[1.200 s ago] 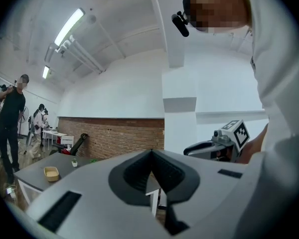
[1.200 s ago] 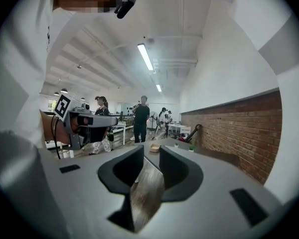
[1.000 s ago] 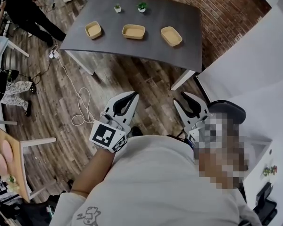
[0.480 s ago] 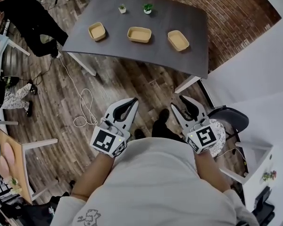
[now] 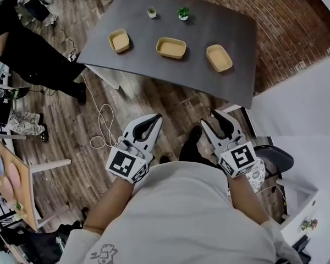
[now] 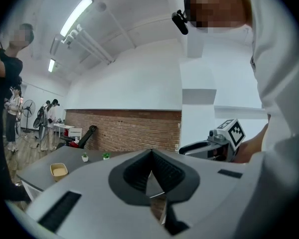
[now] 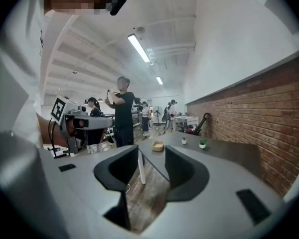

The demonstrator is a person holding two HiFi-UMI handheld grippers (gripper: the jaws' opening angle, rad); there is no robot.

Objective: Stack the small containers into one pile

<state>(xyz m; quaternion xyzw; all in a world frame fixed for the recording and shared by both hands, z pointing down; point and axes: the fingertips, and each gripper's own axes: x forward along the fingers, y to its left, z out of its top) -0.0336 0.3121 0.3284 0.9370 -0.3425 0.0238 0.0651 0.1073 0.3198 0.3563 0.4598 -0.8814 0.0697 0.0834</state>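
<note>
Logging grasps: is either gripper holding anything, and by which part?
Nothing is held. Left gripper shut, empty; right gripper jaws have just been opening, nothing between them.

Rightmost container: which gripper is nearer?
Right. The right gripper, its empty jaws just opening wider, is short of the rightmost container, roughly in line; the left gripper sits farther left.

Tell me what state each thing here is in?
Left tool: shut, empty.
Right tool: open, jaws have just been opening, nothing between them.
Left container: upright, unstacked.
Middle container: upright, unstacked.
Right container: upright, unstacked.
Left plant: upright.
Right plant: upright.
</note>
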